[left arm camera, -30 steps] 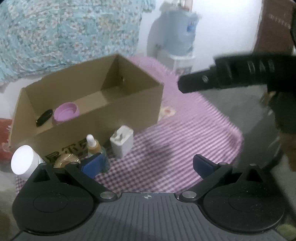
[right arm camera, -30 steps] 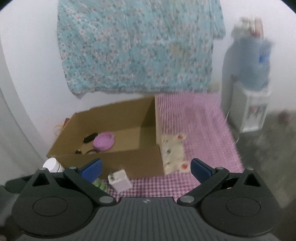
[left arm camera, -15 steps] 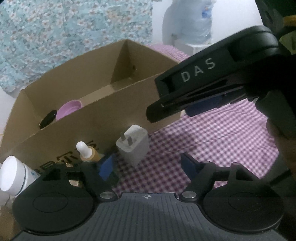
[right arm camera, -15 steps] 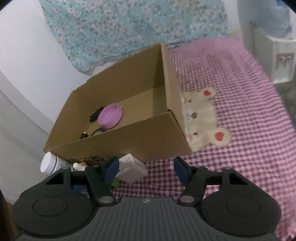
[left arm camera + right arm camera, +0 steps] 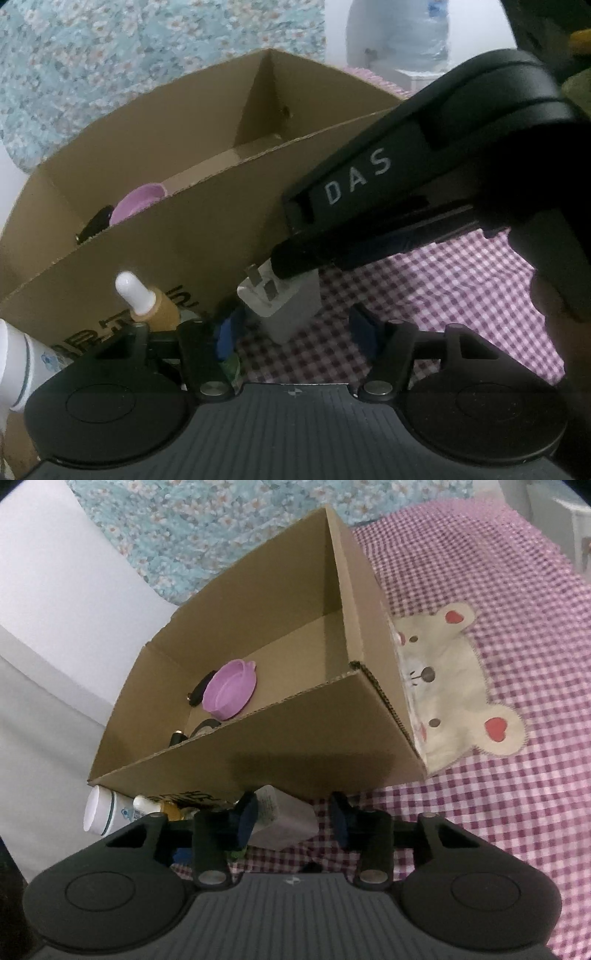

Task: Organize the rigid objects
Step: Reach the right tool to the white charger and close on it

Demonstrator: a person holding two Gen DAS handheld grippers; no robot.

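A white plug charger (image 5: 284, 308) lies on the checked cloth in front of the cardboard box (image 5: 207, 229). My right gripper (image 5: 293, 814) is open with its fingers on either side of the charger (image 5: 280, 818), not closed on it. In the left wrist view the right gripper's black body (image 5: 406, 184) reaches down over the charger. My left gripper (image 5: 295, 328) is open, just short of the charger. A dropper bottle (image 5: 147, 302) and a white jar (image 5: 14, 358) stand left of it. The box holds a purple lid (image 5: 229, 688) and small dark items.
The pink checked cloth (image 5: 517, 812) with a bear patch (image 5: 450, 679) spreads to the right of the box. A floral cloth (image 5: 221, 524) hangs on the wall behind. A water dispenser (image 5: 399, 37) stands at the back right.
Both grippers have moved forward and down towards the charger. The right gripper's fingers have narrowed and now flank the charger.
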